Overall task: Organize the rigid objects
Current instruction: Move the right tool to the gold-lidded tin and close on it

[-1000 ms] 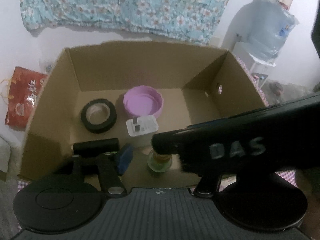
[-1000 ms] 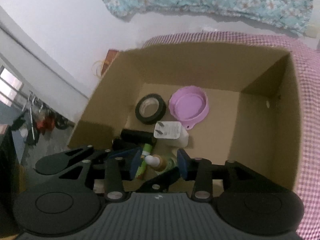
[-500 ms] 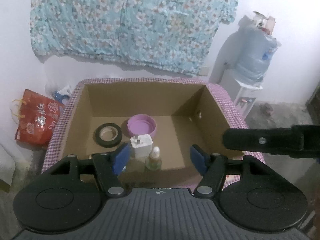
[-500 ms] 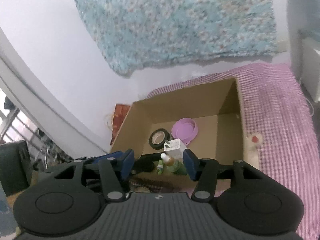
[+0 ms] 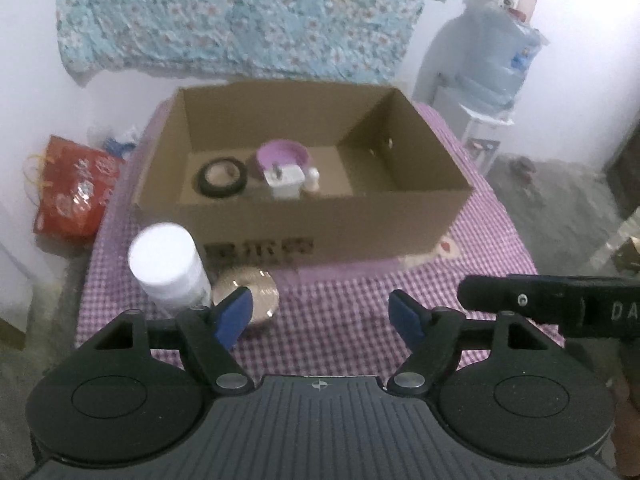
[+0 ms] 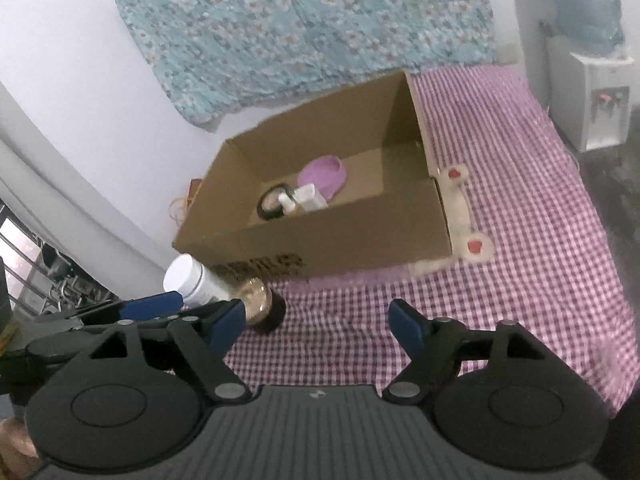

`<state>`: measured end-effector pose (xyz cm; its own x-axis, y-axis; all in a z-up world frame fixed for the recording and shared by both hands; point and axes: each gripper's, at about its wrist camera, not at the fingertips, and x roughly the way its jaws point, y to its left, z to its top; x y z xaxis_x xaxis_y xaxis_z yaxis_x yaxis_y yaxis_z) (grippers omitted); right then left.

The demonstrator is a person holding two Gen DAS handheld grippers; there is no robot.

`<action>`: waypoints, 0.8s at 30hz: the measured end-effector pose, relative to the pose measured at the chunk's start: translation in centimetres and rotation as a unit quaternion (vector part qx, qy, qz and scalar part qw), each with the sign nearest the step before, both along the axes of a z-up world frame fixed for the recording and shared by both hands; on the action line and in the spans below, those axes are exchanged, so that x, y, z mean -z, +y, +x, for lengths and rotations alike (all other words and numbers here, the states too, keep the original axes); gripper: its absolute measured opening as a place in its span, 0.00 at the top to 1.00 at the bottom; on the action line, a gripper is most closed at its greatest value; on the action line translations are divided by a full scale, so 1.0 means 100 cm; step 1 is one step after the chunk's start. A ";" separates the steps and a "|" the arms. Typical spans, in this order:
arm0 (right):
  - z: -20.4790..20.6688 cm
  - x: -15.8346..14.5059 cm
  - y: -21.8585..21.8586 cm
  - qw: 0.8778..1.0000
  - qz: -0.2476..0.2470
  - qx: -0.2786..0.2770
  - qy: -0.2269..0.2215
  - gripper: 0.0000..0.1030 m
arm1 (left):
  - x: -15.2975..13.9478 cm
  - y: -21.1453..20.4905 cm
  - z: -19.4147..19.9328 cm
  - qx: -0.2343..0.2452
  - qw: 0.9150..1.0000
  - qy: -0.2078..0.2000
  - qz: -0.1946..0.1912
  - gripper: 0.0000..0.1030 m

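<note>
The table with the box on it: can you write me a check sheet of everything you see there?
Surface: table under a purple checked cloth.
Job's things: cardboard box holding a black tape roll, purple lid, white charger and small dropper bottle; outside, in front of the box, a white bottle and a shiny round tin.
Clutter: nothing seen.
Grippers: left gripper and right gripper both opening, nothing between the jaws.
Cables: nothing seen.
Surroundings: floral cloth on the wall, red bag, water dispenser.
</note>
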<state>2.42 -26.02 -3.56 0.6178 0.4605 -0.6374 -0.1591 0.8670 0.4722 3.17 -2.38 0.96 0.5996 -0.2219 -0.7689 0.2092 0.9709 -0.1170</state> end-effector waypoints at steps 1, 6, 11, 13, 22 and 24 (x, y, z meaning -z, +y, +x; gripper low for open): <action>0.001 0.002 0.000 1.000 0.002 0.002 0.004 0.19 | 0.003 0.001 0.000 0.001 1.000 0.004 -0.002 0.27; 0.000 0.007 0.000 1.000 0.008 0.009 0.014 0.14 | 0.014 0.003 0.001 0.000 1.000 0.016 0.001 0.27; 0.008 0.014 0.003 0.999 0.023 0.006 0.026 0.13 | 0.024 0.006 -0.003 -0.012 1.000 0.011 0.022 0.27; 0.013 0.017 0.006 0.999 0.031 0.001 0.030 0.13 | 0.028 0.008 -0.005 -0.019 0.999 0.010 0.032 0.27; 0.049 0.045 0.036 0.994 0.077 -0.043 0.069 0.16 | 0.054 0.021 0.006 -0.058 0.997 0.014 0.038 0.28; 0.056 0.053 0.044 0.991 0.091 -0.050 0.082 0.23 | 0.060 0.024 0.009 -0.062 0.997 0.013 0.038 0.28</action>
<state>7.99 -21.62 -8.86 0.4580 0.6309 -0.6263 -0.1482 0.7488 0.6460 4.08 -0.02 -5.01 0.5979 -0.0875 -0.7968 0.0847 0.9954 -0.0457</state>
